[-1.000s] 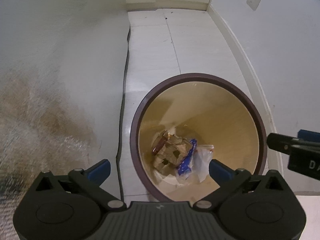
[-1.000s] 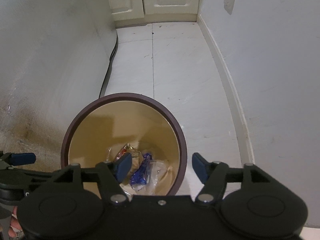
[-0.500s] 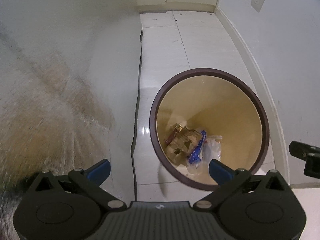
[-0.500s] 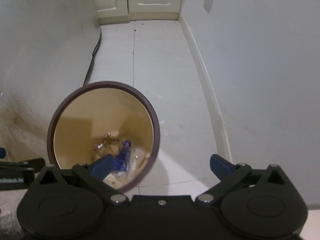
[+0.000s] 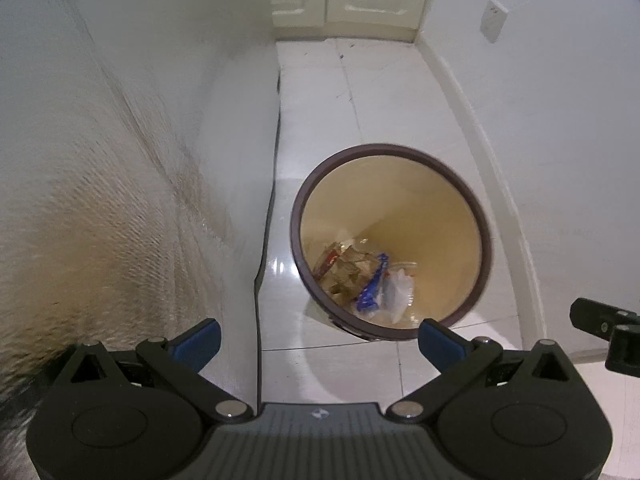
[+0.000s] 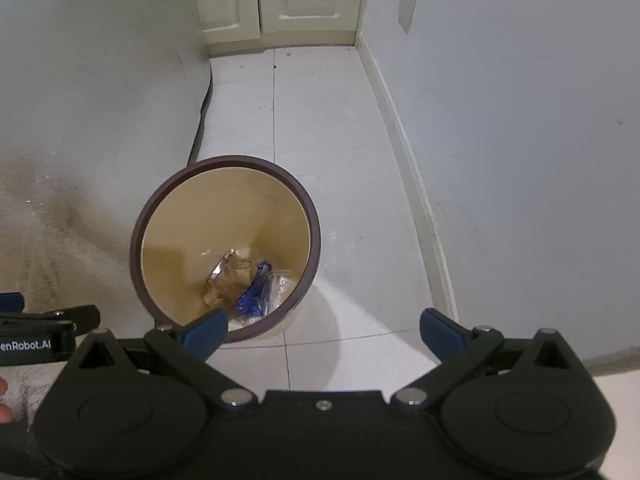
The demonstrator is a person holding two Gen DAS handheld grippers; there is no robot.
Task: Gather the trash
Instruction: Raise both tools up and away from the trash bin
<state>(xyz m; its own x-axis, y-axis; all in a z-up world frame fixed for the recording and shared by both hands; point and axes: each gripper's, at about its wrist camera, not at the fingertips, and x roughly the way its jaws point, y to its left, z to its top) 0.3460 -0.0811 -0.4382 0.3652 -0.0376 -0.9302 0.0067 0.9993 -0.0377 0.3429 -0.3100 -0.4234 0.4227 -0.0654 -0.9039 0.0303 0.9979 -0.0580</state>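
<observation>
A round bin with a dark brown rim [image 5: 472, 196] [image 6: 224, 160] and tan inside stands on the white tiled floor. At its bottom lie crumpled brown and foil wrappers [image 5: 344, 268] [image 6: 228, 280], a blue wrapper [image 5: 372, 284] [image 6: 256, 288] and clear plastic [image 5: 398, 288] [image 6: 282, 284]. My left gripper [image 5: 320, 338] is open and empty, above and in front of the bin. My right gripper [image 6: 324, 330] is open and empty, above the bin's near right side. Each gripper shows at the edge of the other's view.
A white textured cover [image 5: 120, 200] with brown stains hangs on the left, beside the bin. A white wall with a skirting board [image 6: 420, 200] runs on the right, with a socket [image 6: 408, 8]. Cream cupboard doors [image 6: 280, 0] close the far end of the floor [image 6: 320, 120].
Both grippers have risen and drawn back from the bin, which looks smaller and farther. The right gripper's jaws have opened wider. The trash in the bin has not moved.
</observation>
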